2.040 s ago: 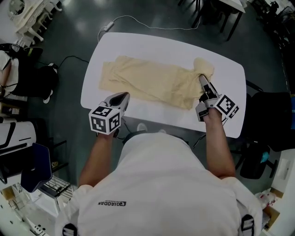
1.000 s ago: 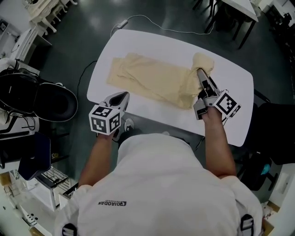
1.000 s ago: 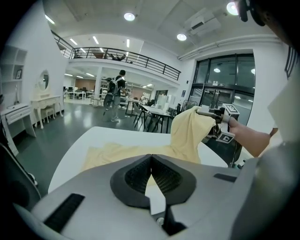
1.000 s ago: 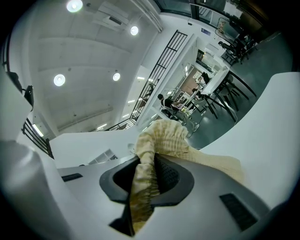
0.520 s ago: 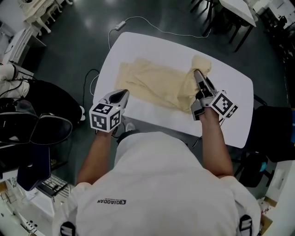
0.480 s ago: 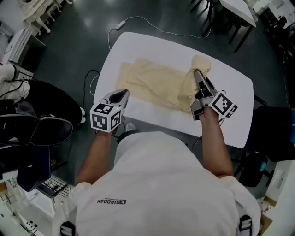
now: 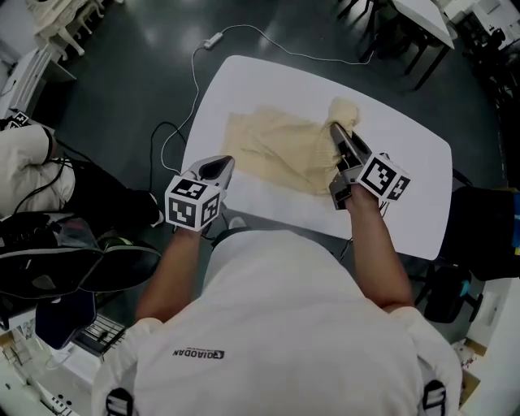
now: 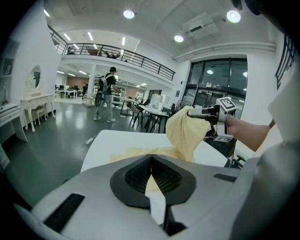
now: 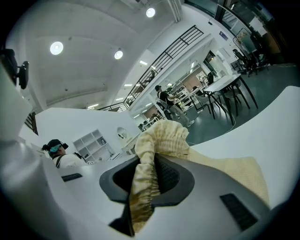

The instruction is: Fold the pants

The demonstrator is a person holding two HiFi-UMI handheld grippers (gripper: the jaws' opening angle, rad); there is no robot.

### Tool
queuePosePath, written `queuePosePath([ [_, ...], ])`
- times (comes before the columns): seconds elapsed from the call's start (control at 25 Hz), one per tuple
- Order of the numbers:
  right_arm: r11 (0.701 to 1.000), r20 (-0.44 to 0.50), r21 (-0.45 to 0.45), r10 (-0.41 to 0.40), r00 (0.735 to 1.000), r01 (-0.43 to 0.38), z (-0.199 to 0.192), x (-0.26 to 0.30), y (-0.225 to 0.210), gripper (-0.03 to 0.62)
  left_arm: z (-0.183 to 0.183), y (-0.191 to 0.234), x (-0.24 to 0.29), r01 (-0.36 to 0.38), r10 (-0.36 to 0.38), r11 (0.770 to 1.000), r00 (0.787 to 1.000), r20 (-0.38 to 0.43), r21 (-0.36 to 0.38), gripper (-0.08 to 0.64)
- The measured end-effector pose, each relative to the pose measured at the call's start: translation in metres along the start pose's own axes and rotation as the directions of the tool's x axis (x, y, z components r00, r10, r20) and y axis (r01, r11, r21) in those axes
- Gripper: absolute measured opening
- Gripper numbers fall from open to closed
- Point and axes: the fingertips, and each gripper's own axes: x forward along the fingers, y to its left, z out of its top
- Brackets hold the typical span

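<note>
Pale yellow pants (image 7: 272,146) lie across the white table (image 7: 410,191), bunched at their right end. My right gripper (image 7: 335,132) is shut on the gathered waistband (image 9: 161,136) and holds it up off the table; the cloth runs down between its pads (image 9: 168,176). In the left gripper view that raised fold (image 8: 185,133) hangs from the right gripper (image 8: 200,112). My left gripper (image 7: 221,166) hovers at the table's near left edge, short of the pant legs. Its jaws (image 8: 151,161) are shut with nothing between them.
A white cable (image 7: 244,36) trails on the dark floor beyond the table. Black chairs and bags (image 7: 73,260) crowd the left side, and a dark seat (image 7: 487,219) stands at the right. Another table (image 7: 422,12) is at the far right. People (image 8: 107,93) stand far off.
The right gripper has carried the waistband leftward over the legs, so the pants look shorter and more bunched. The left gripper has shifted slightly right along the table's near edge, still shut and empty.
</note>
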Motion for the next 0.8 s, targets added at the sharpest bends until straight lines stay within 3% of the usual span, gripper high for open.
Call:
queuePosePath([
  [0.12,1.000,-0.040,-0.013,-0.008,0.999,0.007,-0.011,0.012,0.004,0.086,-0.001,0.000,0.002,0.012,-0.012,1.000,1.000,-0.010,0.000,0.028],
  [0.4,0.995,-0.137,-0.097,-0.047,0.989,0.034,-0.059,0.084,0.037,0.091,-0.001,0.050,-0.009,0.028,-0.028,1.000,0.999,-0.015,0.000,0.028],
  [0.8,0.982,-0.335,-0.171,-0.131,0.933,0.077,-0.147,0.155,0.032,0.098,-0.016,0.077,-0.019,0.048,-0.049,0.999,0.998,-0.050,-0.010,0.028],
])
